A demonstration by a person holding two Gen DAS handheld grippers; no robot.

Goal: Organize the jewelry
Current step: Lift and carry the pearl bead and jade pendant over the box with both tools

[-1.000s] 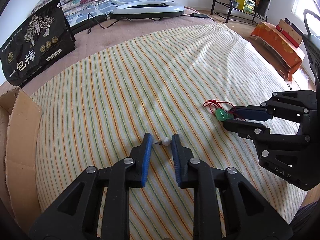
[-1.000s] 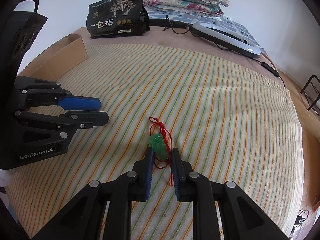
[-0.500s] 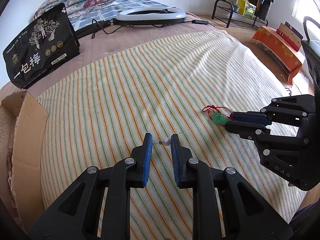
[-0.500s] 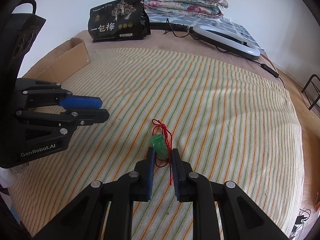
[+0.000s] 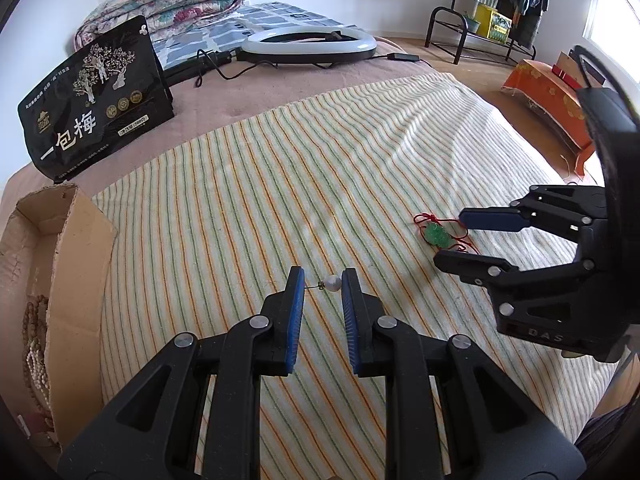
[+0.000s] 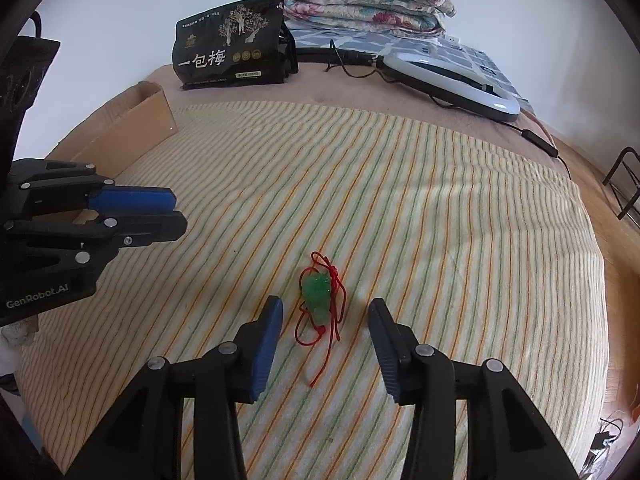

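Lying on a striped blanket (image 6: 400,200) spread over a bed, two pieces of jewelry sit well apart from each other. In the right wrist view, a green pendant (image 6: 317,293) on a tangled red cord (image 6: 332,320) rests flat on the blanket between the two blue-padded fingers of the right tongs (image 6: 325,312), which stand wide apart and touch neither pendant nor cord. In the left wrist view, the same pendant (image 5: 439,236) lies just ahead of the right tongs' fingertips. The left tongs (image 5: 322,280) are set narrow, with a small gap between the pads; a pearl earring (image 5: 332,282) sits at their tips, the bead against the right-hand pad and its thin metal pin reaching toward the left-hand pad. Whether the pads actually pinch it cannot be told. Seen from the right wrist, the left tongs (image 6: 176,212) hover above the blanket at the left edge. A cardboard box (image 5: 68,248) stands at the left side of the bed, touching the blanket's edge, with strings of beads (image 5: 34,344) lying inside it. At the head of the bed stand a black snack bag (image 5: 96,108), folded floral quilts (image 5: 168,4) and a white ring light (image 5: 310,42) with its black cable.
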